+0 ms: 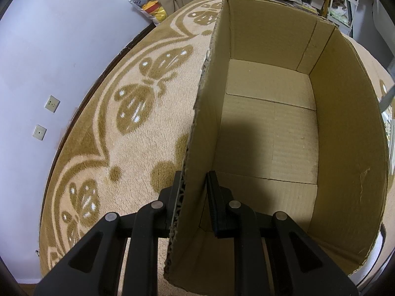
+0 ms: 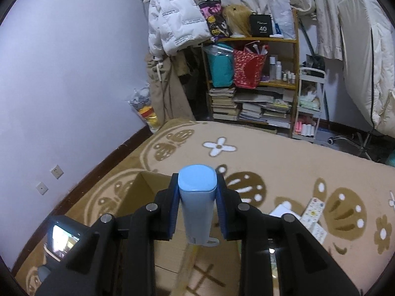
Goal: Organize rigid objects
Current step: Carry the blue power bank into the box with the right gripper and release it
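Left gripper [image 1: 195, 197]: straddles the near left wall of the cardboard box [image 1: 345, 128]; one finger outside, one inside. Jaws narrow; the outer finger lies against the wall, the inner pad shows a slight gap to it, so whether it truly clamps the wall I cannot tell.
Cardboard box: open-topped, nothing inside, sits on the rug [image 1: 138, 133]. Floor of the box shows flap seams; a shadow falls across the near part.
Rug: beige pile with brown butterfly and flower motifs, runs up to the lilac wall [image 1: 49, 49].
Right gripper [image 2: 197, 197]: jaws closed onto a light-blue container [image 2: 197, 197], blue pads pressed to both its sides. Container is upright along the fingers, rounded cap end pointing away from the camera, a small loop at its lower end.
Container position: held in the air, above the box and rug; box edge visible just behind and left of the fingers.
Loose items on rug: white patterned flat pieces [image 2: 312, 212] to the right, well apart from the box.
Background: wooden shelf [image 2: 251, 79] with books, bags, bottles; white padded jacket [image 2: 177, 17] hanging beside it.
Lower left, right wrist view: small lit screen [image 2: 63, 241], detail too blurred to read.
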